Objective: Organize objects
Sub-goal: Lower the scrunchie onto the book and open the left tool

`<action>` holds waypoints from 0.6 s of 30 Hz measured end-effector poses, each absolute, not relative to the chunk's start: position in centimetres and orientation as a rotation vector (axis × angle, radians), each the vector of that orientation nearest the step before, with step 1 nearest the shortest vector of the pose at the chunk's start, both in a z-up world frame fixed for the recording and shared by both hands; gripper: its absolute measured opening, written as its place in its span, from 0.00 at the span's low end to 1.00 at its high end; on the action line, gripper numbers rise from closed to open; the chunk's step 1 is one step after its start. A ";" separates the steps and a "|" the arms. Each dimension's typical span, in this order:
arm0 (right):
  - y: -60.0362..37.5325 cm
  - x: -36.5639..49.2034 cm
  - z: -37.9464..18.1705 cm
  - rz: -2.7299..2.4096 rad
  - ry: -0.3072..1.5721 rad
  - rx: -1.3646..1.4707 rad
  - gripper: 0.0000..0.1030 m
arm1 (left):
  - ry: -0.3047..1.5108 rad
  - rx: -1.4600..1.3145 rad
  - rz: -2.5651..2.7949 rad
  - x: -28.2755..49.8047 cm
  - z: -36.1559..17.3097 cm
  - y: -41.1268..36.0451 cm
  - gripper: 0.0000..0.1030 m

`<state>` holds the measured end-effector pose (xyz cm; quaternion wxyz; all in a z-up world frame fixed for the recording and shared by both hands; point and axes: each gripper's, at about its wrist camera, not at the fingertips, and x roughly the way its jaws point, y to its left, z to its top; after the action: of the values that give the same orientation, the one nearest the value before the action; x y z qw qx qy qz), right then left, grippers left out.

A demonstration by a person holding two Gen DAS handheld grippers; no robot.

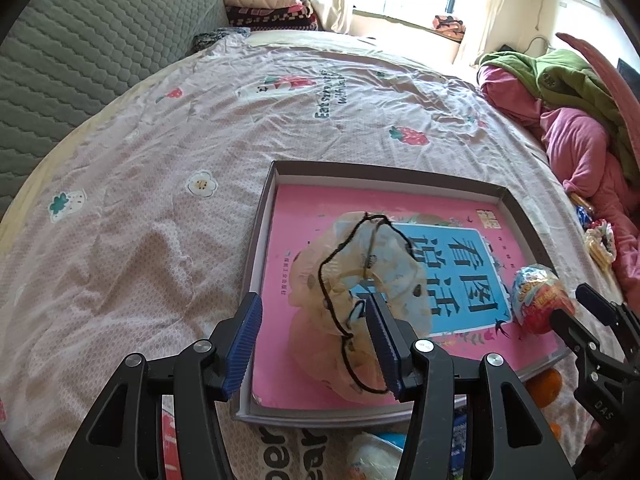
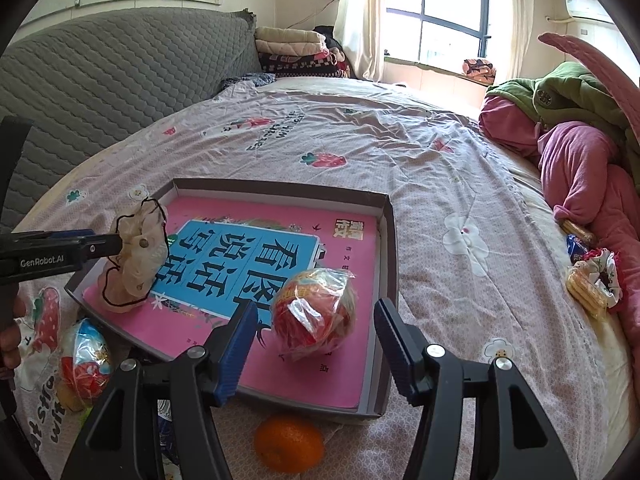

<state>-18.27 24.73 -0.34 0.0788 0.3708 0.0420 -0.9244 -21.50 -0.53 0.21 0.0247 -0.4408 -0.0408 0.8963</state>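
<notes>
A shallow grey box (image 1: 267, 200) (image 2: 390, 240) lies on the bed with a pink and blue book (image 1: 472, 276) (image 2: 248, 256) inside. A cream scrunchie with black trim (image 1: 360, 280) (image 2: 140, 256) hangs between my left gripper's (image 1: 316, 344) open fingers; its bottom touches the book. In the right wrist view it seems caught on one left finger (image 2: 100, 242). A red wrapped egg toy (image 2: 312, 312) (image 1: 540, 296) rests on the book, between the open fingers of my right gripper (image 2: 316, 344).
An orange (image 2: 289, 448) lies in front of the box. A second wrapped egg (image 2: 86, 364) lies at the left. Snack packets and a red-white scrunchie (image 2: 592, 280) lie at the right by pink and green clothes (image 2: 580, 168). A grey headboard (image 2: 100, 80) stands at the left.
</notes>
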 end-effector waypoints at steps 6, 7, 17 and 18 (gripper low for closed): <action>25.1 -17.8 0.4 -2.767 0.085 1.071 0.62 | -0.147 -1.317 2.780 -20.2 1.3 -0.2 0.70; 25.3 -17.6 0.6 -2.768 0.065 1.054 0.62 | -0.154 -1.313 2.783 -20.1 1.5 -0.2 0.70; 25.8 -15.5 2.5 -2.738 -0.044 0.939 0.68 | -0.156 -1.229 2.807 -17.3 3.2 0.7 0.72; 25.9 -15.2 2.9 -2.736 -0.059 0.914 0.69 | -0.158 -1.225 2.808 -17.1 3.4 0.7 0.72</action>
<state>-15.21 25.85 2.87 0.1281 0.3142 -0.0203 -0.9405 -17.09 0.68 3.35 0.0369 -0.3991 -0.0516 0.9147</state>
